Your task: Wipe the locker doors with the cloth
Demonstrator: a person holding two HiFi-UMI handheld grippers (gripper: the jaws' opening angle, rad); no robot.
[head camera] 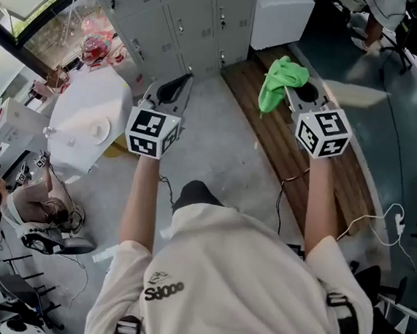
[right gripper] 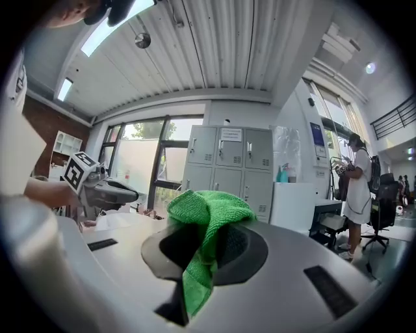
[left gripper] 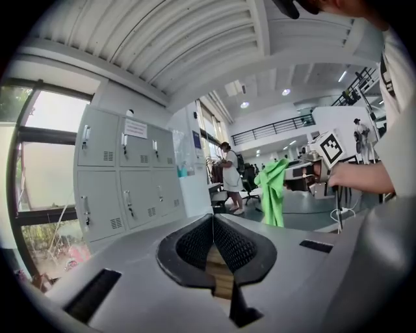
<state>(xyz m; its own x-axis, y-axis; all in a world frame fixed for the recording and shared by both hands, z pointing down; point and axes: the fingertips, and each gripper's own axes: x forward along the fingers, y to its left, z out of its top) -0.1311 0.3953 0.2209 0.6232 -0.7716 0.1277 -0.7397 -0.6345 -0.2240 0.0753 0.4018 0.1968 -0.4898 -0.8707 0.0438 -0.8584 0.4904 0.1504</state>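
A bright green cloth (head camera: 281, 78) hangs bunched from my right gripper (head camera: 296, 84), whose jaws are shut on it. In the right gripper view the cloth (right gripper: 207, 218) fills the jaws and droops down in front of them. My left gripper (head camera: 181, 81) is held up at the left, shut with nothing in it; its ribbed pads (left gripper: 229, 245) meet at the tips. The grey locker doors (head camera: 180, 17) stand ahead of both grippers, some way off and untouched. They also show as the lockers (left gripper: 123, 175) in the left gripper view and the lockers (right gripper: 227, 166) in the right gripper view.
A white cabinet (head camera: 282, 15) stands right of the lockers. A low wooden platform (head camera: 297, 160) runs under my right arm, with cables near it. A white box (head camera: 88, 122) sits at the left. A person (left gripper: 229, 170) stands far off by office chairs.
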